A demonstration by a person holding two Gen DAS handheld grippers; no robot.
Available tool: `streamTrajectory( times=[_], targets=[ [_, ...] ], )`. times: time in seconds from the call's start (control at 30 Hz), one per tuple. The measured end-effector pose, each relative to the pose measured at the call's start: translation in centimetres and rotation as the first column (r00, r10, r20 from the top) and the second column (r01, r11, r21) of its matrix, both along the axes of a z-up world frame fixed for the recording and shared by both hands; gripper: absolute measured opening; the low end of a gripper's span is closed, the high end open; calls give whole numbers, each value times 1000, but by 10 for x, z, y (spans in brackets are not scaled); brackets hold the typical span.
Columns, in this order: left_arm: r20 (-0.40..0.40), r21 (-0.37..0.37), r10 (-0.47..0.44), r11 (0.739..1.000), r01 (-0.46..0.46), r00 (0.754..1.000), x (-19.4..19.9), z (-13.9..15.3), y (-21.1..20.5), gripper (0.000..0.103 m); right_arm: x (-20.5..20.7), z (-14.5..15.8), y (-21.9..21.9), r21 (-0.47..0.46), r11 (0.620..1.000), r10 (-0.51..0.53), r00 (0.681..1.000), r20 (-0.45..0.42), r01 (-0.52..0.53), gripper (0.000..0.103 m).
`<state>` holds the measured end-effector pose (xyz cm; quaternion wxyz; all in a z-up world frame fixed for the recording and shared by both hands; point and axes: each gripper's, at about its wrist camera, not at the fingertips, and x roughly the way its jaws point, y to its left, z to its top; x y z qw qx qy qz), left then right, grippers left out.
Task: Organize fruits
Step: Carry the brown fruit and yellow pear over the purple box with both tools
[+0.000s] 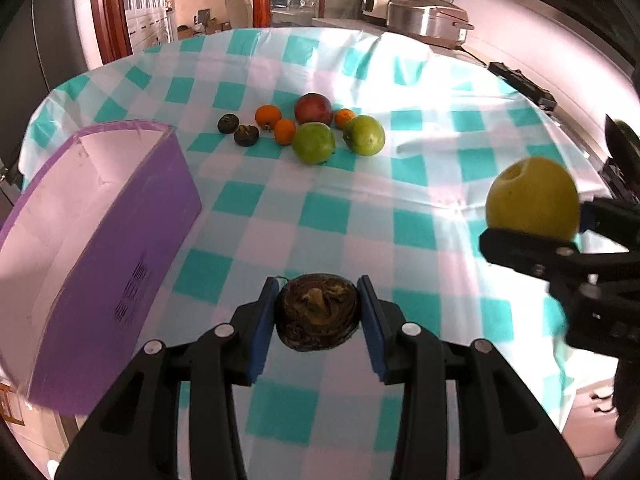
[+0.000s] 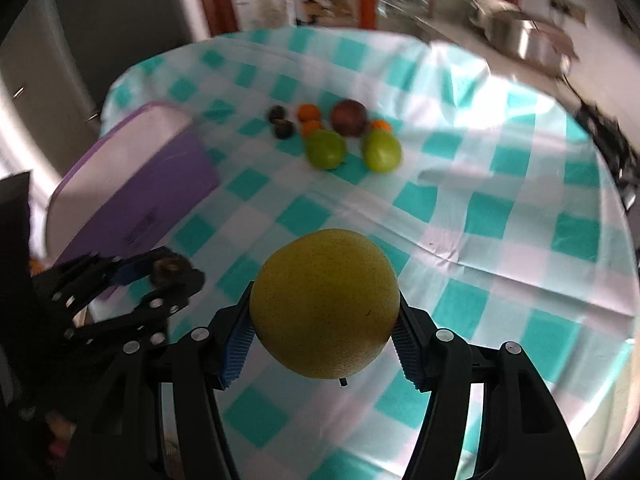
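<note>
Teal-and-white checked cloth (image 1: 320, 208) drapes a round table, wooden door frames and a steel appliance (image 1: 428, 20) beyond at twelve to one o'clock, a purple box (image 1: 100, 240) lying at nine. Left gripper (image 1: 318, 312) clamps a dark mangosteen (image 1: 318, 314), calyx facing the camera, while the right gripper (image 2: 324, 316) squeezes a yellow-green pear (image 2: 324, 304), its stem at six o'clock. Remaining fruits (image 1: 316, 126) cluster at twelve.

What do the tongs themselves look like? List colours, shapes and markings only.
The left tongs and right tongs match: black plastic linkage arms with slotted cut-outs, round silver bolt heads at the pivots, and two flat fingers faced with blue pads; the right pads show fine ribbing. No cables, sleeves or printed markings are visible.
</note>
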<state>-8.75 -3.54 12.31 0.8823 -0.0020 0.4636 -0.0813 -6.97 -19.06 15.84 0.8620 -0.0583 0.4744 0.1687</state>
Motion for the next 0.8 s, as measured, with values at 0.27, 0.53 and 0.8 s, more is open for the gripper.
streamTrajectory(
  times=[0.27,0.53,0.8],
  targets=[
    [22,35,18,999,-19,1000,-46,32,11,40,-52,40,-24,37,997,64,993,99,-68,61],
    [40,76,10,997,-13,999,-71,56,9,40,-82,39,-20,44,997,57,993,104,-62,61],
    [54,92,-48,995,43,997,-76,66,-2,41,-86,28,-27,9,996,91,990,106,-92,61]
  ],
)
